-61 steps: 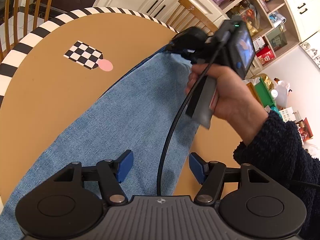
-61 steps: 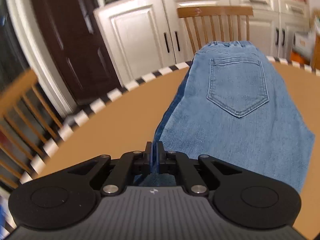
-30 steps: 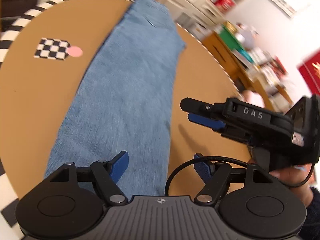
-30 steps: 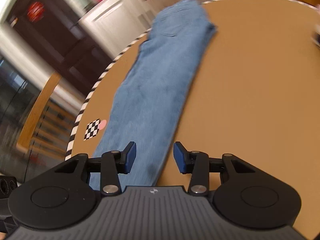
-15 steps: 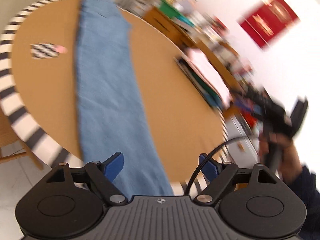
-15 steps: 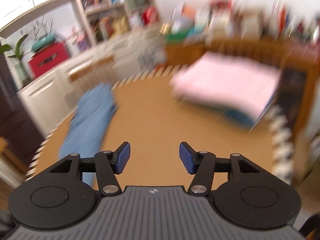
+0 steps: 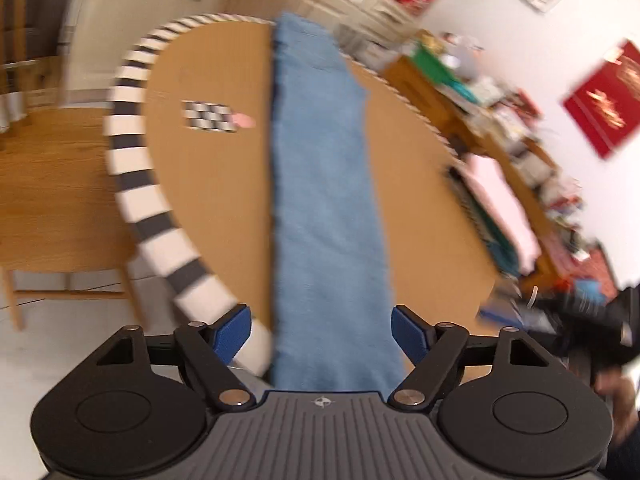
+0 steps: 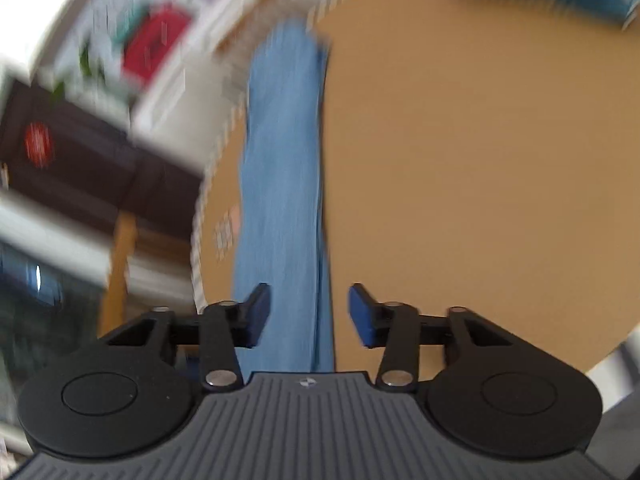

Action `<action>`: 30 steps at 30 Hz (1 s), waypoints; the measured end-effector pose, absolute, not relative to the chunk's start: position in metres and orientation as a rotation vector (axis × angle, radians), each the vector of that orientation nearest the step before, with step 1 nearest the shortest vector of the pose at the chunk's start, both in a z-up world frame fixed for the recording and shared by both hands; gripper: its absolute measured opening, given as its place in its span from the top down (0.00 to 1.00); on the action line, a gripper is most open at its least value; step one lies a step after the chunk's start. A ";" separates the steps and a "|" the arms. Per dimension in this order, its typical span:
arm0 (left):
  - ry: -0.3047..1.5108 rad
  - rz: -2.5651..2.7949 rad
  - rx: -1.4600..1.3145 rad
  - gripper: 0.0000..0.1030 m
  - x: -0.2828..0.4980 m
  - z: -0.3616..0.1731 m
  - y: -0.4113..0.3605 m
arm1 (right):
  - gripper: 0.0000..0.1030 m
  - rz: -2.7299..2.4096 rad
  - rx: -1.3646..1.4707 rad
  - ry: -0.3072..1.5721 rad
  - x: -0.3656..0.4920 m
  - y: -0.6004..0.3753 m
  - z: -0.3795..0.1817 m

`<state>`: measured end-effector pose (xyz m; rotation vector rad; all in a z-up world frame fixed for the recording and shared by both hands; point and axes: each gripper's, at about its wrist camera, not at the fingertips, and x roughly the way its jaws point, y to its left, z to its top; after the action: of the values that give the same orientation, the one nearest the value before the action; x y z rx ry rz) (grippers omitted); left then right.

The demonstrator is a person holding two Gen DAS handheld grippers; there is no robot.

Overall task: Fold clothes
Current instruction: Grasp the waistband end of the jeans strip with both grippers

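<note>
Both grippers now hang at the near end of the jeans (image 7: 328, 208), the left gripper (image 7: 322, 330) and right gripper (image 8: 308, 312) spread wide with nothing between their pads, where two seconds ago the right one was pinched on denim up by the waist. Ahead, the jeans lie as one long narrow strip across the round table (image 7: 420, 200), legs apparently doubled together. Judging by that, the lengthwise fold looks done and a crosswise fold from the hem end seems likely.

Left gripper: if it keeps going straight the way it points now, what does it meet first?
Probably the jeans. The left gripper is open, and the near end of the long denim strip on the table lies directly between and beyond its fingers. Blur and unclear depth make this uncertain.
</note>
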<state>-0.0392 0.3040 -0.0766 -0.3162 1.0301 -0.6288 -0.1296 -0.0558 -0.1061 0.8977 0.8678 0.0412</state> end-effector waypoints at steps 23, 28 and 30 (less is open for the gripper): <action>1.088 -0.608 -0.327 0.22 -0.034 -0.098 0.274 | 0.75 0.060 0.839 1.003 -0.115 -0.031 -0.126; 1.121 -0.630 -0.335 0.22 -0.033 -0.105 0.270 | 0.72 0.057 0.860 1.024 -0.120 -0.031 -0.131; 1.119 -0.642 -0.345 0.21 -0.032 -0.107 0.270 | 0.72 0.058 0.889 1.018 -0.122 -0.034 -0.133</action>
<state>-0.0321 0.2698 -0.1067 -0.3453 1.1185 -0.6420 -0.1218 -0.0340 -0.1330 0.8894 1.0177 0.0580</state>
